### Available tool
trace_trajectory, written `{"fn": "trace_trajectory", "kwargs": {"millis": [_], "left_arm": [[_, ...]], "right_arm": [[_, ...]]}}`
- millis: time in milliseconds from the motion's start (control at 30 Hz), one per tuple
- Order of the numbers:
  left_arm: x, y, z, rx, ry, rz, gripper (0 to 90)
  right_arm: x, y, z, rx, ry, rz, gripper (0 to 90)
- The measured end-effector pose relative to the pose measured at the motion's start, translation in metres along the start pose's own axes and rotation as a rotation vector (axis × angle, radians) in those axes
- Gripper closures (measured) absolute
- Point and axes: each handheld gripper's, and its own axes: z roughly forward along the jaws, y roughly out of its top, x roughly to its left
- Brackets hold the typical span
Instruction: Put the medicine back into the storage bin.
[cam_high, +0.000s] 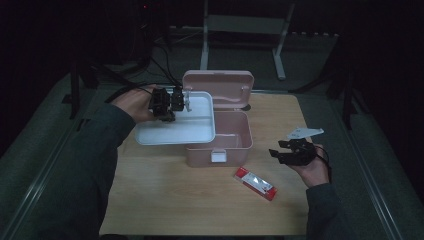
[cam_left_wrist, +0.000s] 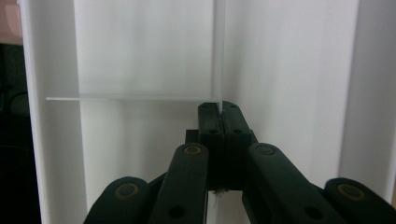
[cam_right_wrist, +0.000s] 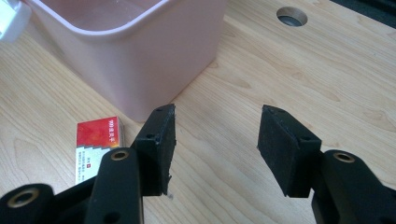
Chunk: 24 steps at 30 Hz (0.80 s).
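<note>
Two grippers working: my left gripper (cam_high: 172, 102) fingers clamp the white tray (cam_high: 195, 131) over the pink box (cam_high: 235, 145); right gripper (cam_high: 285, 150) spread, idle; next I'd set the tray aside.

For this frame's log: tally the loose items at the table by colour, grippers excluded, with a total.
Pink: 1, the open storage box with its hinged lid up.
White: 1, the divided tray, held by the left gripper partly over the box.
Red and white: 1, the small carton lying flat near the right gripper.
Total: 3
</note>
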Motion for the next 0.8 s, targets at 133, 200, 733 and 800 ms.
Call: {"fn": "trace_trajectory", "kwargs": {"millis": [133,200,733,800], "left_arm": [[0.000,-0.005,0.000,-0.007,0.000,-0.006,88.9],[0.000,-0.009,0.001,-0.008,-0.003,-0.010,88.8],[0.000,-0.040,0.006,0.008,-0.017,-0.072,88.8],[0.000,-0.044,0.007,0.008,-0.020,-0.082,88.9]], "right_arm": [[0.000,0.000,0.000,0.008,-0.002,-0.009,46.0],[0.001,0.000,0.000,0.013,-0.002,-0.010,45.9],[0.005,0.003,0.001,0.054,-0.002,-0.041,45.9],[0.006,0.004,0.001,0.062,-0.001,-0.051,45.5]]}}
